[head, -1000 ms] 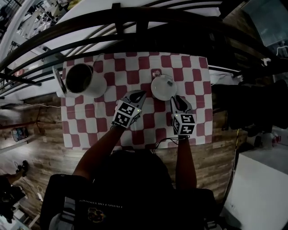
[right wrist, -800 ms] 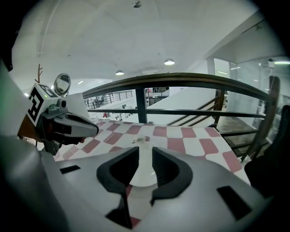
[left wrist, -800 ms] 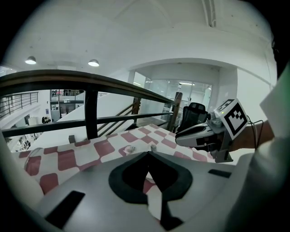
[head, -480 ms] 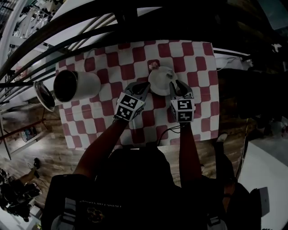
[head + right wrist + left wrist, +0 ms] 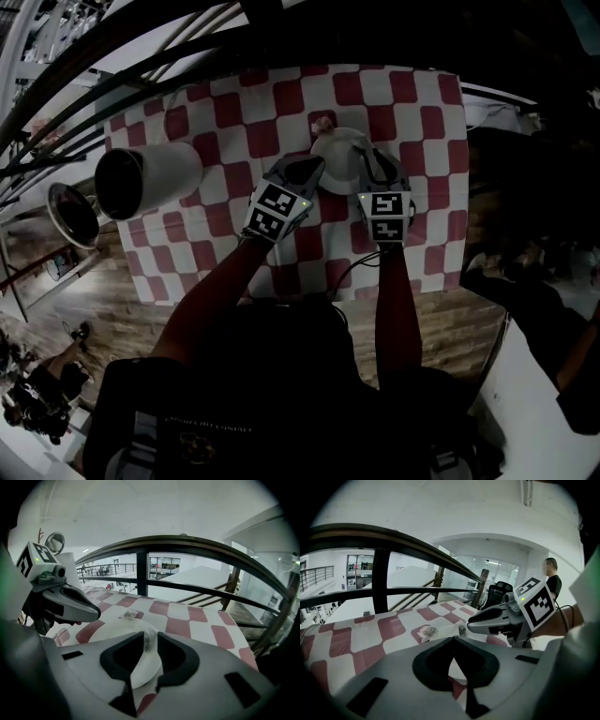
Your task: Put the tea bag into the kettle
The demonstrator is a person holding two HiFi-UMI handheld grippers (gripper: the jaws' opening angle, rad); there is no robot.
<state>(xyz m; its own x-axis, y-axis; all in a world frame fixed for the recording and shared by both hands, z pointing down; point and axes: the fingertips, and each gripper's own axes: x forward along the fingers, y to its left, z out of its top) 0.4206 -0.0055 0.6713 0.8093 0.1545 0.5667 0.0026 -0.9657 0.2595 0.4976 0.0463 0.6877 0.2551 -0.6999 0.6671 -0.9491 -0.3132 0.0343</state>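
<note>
A white kettle [image 5: 150, 176] stands at the left of the red-and-white checked table [image 5: 422, 103], mouth open, its shiny lid [image 5: 73, 214] swung out to the left. The small crumpled tea bag [image 5: 323, 123] lies just beyond a white round dish with a knob [image 5: 339, 155]. In the left gripper view the tea bag [image 5: 427, 631] sits a little ahead of my jaws; in the right gripper view the tea bag [image 5: 129, 615] lies past the dish [image 5: 112, 630]. My left gripper [image 5: 311, 169] is shut and empty at the dish's left edge. My right gripper [image 5: 371, 161] stands open over the dish, the knob just ahead of its tips.
A dark curved metal railing [image 5: 187, 56] runs along the table's far side. The table's right edge [image 5: 461, 187] drops to a wooden floor. A person [image 5: 553, 576] stands in the background of the left gripper view. The kettle [image 5: 70, 571] shows behind my left gripper in the right gripper view.
Both grippers have moved forward and down toward the white dish. The left now reaches its left edge and the right lies over it. Neither has taken hold of anything.
</note>
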